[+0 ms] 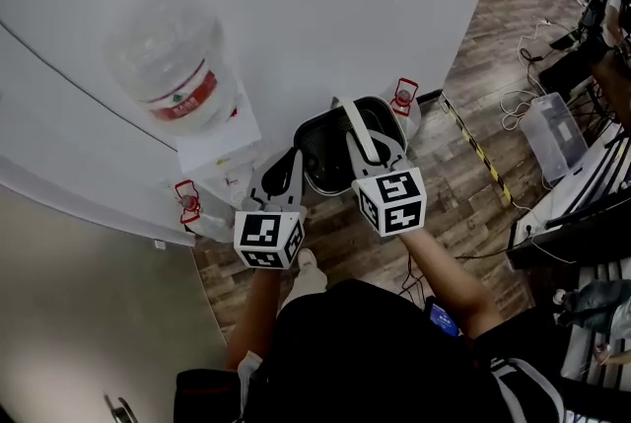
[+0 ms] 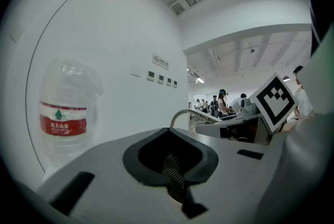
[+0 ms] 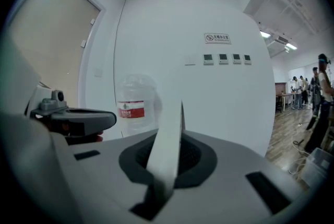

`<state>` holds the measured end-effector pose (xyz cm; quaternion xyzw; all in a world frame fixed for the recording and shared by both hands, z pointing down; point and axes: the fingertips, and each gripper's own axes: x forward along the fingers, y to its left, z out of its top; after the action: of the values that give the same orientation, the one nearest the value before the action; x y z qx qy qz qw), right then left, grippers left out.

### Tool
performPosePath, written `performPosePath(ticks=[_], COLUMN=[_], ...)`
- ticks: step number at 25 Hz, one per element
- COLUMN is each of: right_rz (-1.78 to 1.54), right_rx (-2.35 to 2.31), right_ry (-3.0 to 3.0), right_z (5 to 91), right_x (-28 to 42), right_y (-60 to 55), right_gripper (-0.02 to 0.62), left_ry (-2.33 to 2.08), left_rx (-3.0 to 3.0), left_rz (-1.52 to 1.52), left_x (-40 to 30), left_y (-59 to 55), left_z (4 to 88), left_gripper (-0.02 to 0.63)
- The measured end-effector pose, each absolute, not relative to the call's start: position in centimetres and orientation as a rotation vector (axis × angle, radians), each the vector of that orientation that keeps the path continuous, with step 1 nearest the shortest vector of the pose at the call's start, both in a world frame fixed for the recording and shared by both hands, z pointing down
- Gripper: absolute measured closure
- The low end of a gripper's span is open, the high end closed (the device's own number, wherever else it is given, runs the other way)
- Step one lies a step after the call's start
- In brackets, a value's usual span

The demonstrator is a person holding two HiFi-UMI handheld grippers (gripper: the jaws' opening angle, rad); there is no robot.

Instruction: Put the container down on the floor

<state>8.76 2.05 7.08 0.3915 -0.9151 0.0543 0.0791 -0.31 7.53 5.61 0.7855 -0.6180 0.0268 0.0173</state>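
Observation:
A dark container [image 1: 330, 165] with a grey rim hangs above the wood floor in the head view. Its white handle [image 1: 353, 125] arches over the opening. My right gripper [image 1: 367, 150] is shut on that handle, and in the right gripper view the white handle [image 3: 167, 139] runs down between my right gripper's [image 3: 156, 197] jaws. At the container's left rim, my left gripper [image 1: 293, 165] looks shut on the wall. In the left gripper view a dark meshed strip sits between my left gripper's [image 2: 175, 181] jaws, with the handle [image 2: 180, 116] curving beyond.
A water dispenser with a large red-labelled bottle [image 1: 173, 76] stands against the white wall just left of the container. Red-capped jugs [image 1: 404, 98] lie by the wall. Yellow-black tape [image 1: 478, 150], cables and a clear box [image 1: 552, 130] are on the floor to the right.

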Motion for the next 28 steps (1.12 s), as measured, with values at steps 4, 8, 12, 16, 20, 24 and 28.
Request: performPosePath(ticks=[4, 8, 12, 16, 20, 24, 28], right_rz=[0.160, 0.179, 0.192, 0.208, 0.220, 0.229, 0.231], right_rx=[1.190, 1.228, 1.269, 1.309, 1.340, 1.363, 1.389], right_ry=[-2.726, -2.714, -2.686, -2.652, -2.619, -2.590, -2.557], right_z=[7.0, 6.8, 6.9, 7.4, 7.9, 8.4, 8.9], right_x=[6.7, 5.1, 3.6, 1.7, 0.2, -1.1, -1.7], right_y=[-0.6, -3.0, -5.2, -7.2, -8.9, -10.3, -11.3], right_gripper=[0.564, 0.564, 0.563, 0.563, 0.564, 0.563, 0.563], left_ry=[-1.899, -1.858, -1.804, -1.746, -1.691, -1.639, -1.587], left_rx=[2.459, 2.492, 2.521, 2.530, 2.545, 2.576, 2.599], left_rz=[0.084, 0.110, 0.115, 0.104, 0.086, 0.081, 0.078], left_x=[-2.4, -4.1, -5.5, -7.2, -8.1, -9.1, -9.5], left_y=[4.6, 2.2, 0.0, -2.3, -4.3, -6.0, -7.2], left_z=[5.4, 5.4, 5.6, 6.0, 6.3, 6.6, 7.0], left_gripper=[0.591, 0.591, 0.591, 0.591, 0.591, 0.591, 0.591])
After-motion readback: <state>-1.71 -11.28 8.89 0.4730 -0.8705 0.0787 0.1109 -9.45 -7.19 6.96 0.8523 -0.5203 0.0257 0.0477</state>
